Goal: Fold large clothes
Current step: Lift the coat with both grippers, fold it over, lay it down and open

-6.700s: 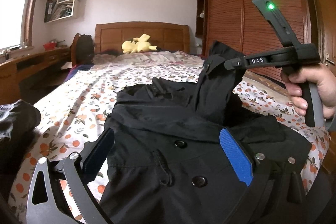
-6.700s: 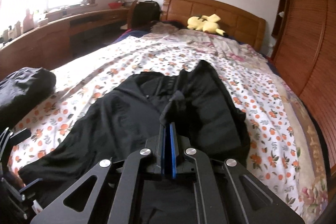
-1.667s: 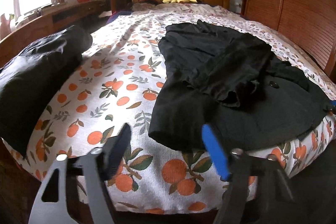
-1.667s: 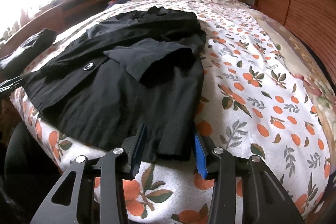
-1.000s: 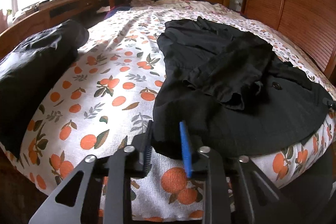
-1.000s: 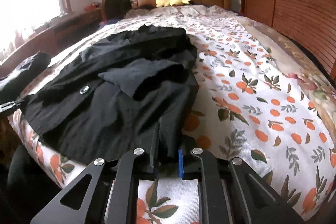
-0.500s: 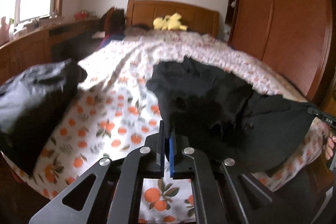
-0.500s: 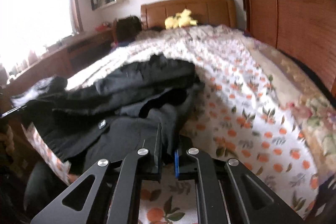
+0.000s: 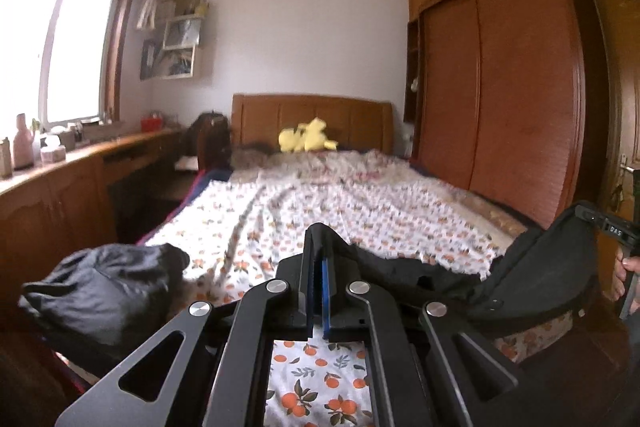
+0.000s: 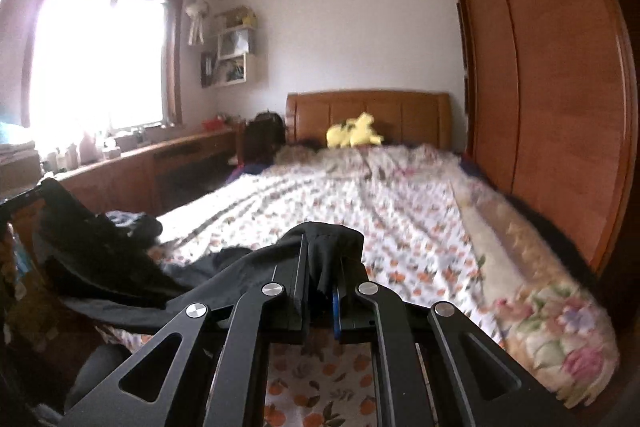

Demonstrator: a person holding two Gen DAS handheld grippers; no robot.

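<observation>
A black coat [image 9: 532, 287] hangs lifted above the foot of the bed, stretched between my two grippers. My left gripper [image 9: 318, 267] is shut on one corner of its hem. My right gripper [image 10: 322, 267] is shut on the other corner, with coat fabric [image 10: 332, 247] bunched between the fingers. In the left wrist view the right gripper [image 9: 600, 227] shows at the far right, held by a hand. The coat [image 10: 120, 267] sags to the left in the right wrist view.
The bed [image 9: 360, 203] has an orange-print sheet. A folded black garment [image 9: 100, 291] lies at its near left corner. A yellow plush [image 9: 306, 141] sits by the headboard. A wooden wardrobe [image 9: 500, 107] stands right, a desk [image 9: 80, 179] left.
Both grippers closed on the coat's near hem corners and lifted it up off the bed. The views now tilt upward toward the room.
</observation>
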